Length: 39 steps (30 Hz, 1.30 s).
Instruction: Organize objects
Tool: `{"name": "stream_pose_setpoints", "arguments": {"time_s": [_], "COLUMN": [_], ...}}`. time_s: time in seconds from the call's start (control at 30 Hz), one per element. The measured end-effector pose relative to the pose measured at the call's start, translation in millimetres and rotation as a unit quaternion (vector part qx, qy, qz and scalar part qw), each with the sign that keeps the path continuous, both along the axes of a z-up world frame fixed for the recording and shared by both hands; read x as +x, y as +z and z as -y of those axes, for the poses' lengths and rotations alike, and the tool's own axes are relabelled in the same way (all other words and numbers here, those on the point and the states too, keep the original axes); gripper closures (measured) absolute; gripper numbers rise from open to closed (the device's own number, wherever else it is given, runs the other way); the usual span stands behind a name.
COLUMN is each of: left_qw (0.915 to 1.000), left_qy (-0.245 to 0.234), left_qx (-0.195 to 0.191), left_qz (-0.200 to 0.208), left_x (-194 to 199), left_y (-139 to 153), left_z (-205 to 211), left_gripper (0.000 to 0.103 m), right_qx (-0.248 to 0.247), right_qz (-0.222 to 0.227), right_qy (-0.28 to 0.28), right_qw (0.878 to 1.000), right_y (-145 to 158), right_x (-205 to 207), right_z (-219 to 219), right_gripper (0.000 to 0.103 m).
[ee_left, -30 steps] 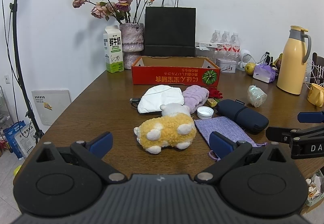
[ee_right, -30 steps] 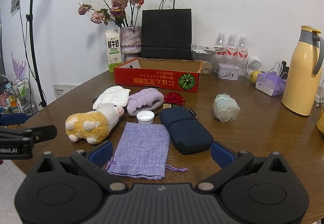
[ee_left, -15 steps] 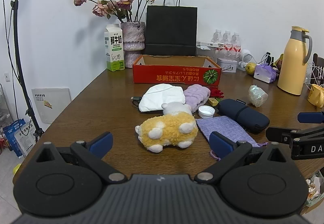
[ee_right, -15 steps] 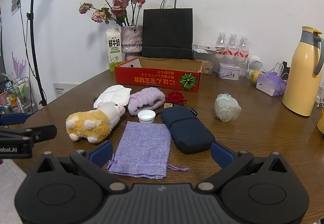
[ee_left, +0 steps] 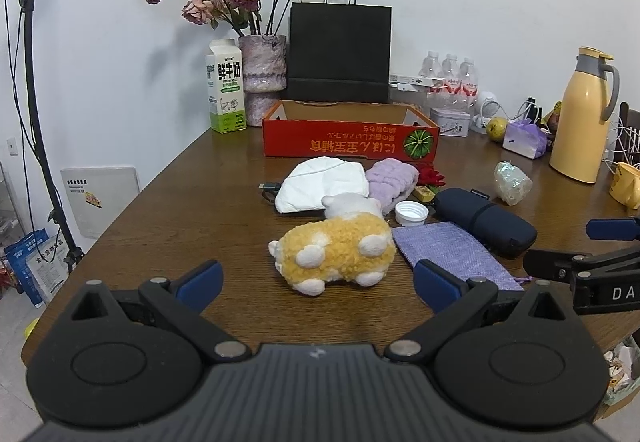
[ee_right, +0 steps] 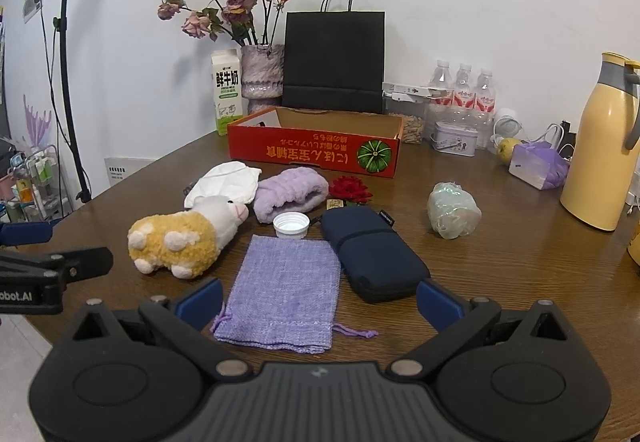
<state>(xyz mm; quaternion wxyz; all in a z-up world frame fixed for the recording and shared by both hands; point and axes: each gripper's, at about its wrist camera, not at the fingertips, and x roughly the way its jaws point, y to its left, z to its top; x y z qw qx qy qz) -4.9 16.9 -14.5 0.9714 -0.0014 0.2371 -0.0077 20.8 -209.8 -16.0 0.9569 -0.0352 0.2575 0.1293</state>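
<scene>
A yellow and white plush sheep (ee_left: 336, 250) (ee_right: 182, 238) lies on the brown table, just ahead of my open left gripper (ee_left: 318, 280). To its right lie a purple woven pouch (ee_right: 284, 292) (ee_left: 452, 254) and a dark blue case (ee_right: 372, 252) (ee_left: 486, 220). My right gripper (ee_right: 318, 302) stands open over the pouch's near end, holding nothing. Behind them are a white bottle cap (ee_right: 291, 224), a lilac fluffy band (ee_right: 290, 192), a white cloth (ee_right: 226, 184), a red flower (ee_right: 350, 189) and a crumpled clear wrap (ee_right: 454, 216). An open red cardboard box (ee_right: 316, 150) (ee_left: 350, 140) stands further back.
At the back stand a milk carton (ee_left: 225, 92), a vase of dried roses (ee_left: 264, 78), a black paper bag (ee_left: 340, 52), water bottles (ee_right: 462, 90) and a tin (ee_right: 454, 138). A yellow thermos (ee_right: 608, 158) and yellow mug (ee_left: 626, 184) are at the right. The table edge runs close on the left.
Both views have drifted slightly; the left gripper has eased a little toward the plush sheep. Both grippers stay open and nothing on the table has moved.
</scene>
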Motion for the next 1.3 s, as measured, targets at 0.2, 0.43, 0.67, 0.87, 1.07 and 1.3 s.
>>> {"name": "stream_pose_setpoints", "arguments": {"time_s": [0.2,0.43,0.67,0.87,1.07,1.3], "left_qw": [1.0,0.9999,0.9997,0.9995,0.9992,0.9989], "left_qy": [-0.002,-0.001,-0.007,-0.014,-0.016,-0.02], "left_qx": [-0.005,-0.008,-0.013,-0.017,-0.022,-0.028], "left_qz": [-0.006,-0.015,-0.021,-0.023,-0.03,-0.032], "left_x": [5,14,26,37,49,58], "left_y": [-4,-11,-15,-17,-21,-21], "left_z": [-4,-9,-16,-22,-30,-35], "left_gripper": [0.0,0.0,0.0,0.0,0.0,0.0], "right_qx": [-0.001,-0.006,-0.013,-0.02,-0.026,-0.02], "right_qz": [-0.009,-0.024,-0.04,-0.057,-0.078,-0.094], "right_qy": [0.004,0.007,0.012,0.013,0.013,0.005], "right_qw": [1.0,1.0,0.999,0.998,0.997,0.995], "right_y": [-4,-12,-20,-28,-38,-47], "right_x": [5,17,30,45,62,79], "right_z": [-4,-11,-22,-33,-44,-48], "right_gripper": [0.0,0.0,0.0,0.0,0.0,0.002]}}
